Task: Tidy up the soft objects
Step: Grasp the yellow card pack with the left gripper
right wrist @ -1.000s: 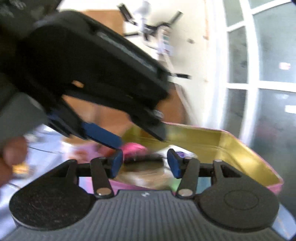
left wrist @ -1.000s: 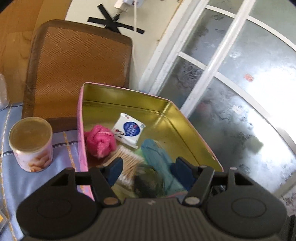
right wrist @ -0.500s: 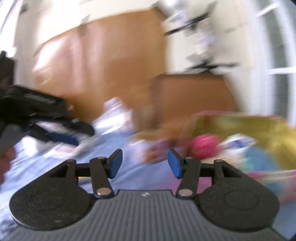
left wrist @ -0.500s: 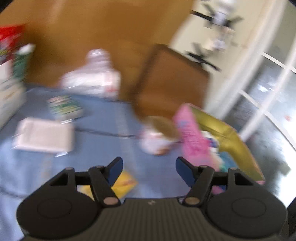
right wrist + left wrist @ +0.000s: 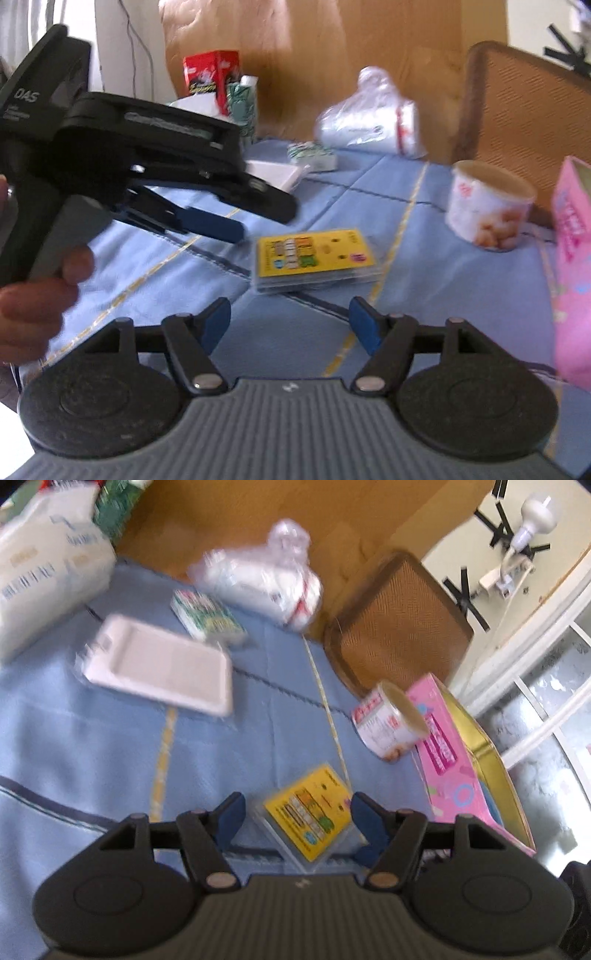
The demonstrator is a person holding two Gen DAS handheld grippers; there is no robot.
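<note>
A flat yellow-labelled pack in clear wrap (image 5: 309, 808) lies on the blue cloth; it also shows in the right wrist view (image 5: 314, 258). My left gripper (image 5: 297, 825) is open and empty, its fingers on either side of the pack just above it; it also shows in the right wrist view (image 5: 255, 218). My right gripper (image 5: 290, 325) is open and empty, a little short of the pack. The pink tin (image 5: 454, 760) with a gold inside stands at the right; its contents are hidden.
A round can (image 5: 388, 723) stands beside the tin. A white flat tray (image 5: 159, 664), a green box (image 5: 207, 616), a white plastic bag (image 5: 266, 576) and a large white pack (image 5: 40, 579) lie further back. A brown chair back (image 5: 399, 627) stands behind the table.
Both grippers have swung left, away from above the pink tin, and now face the table. My left gripper has come down over the yellow pack.
</note>
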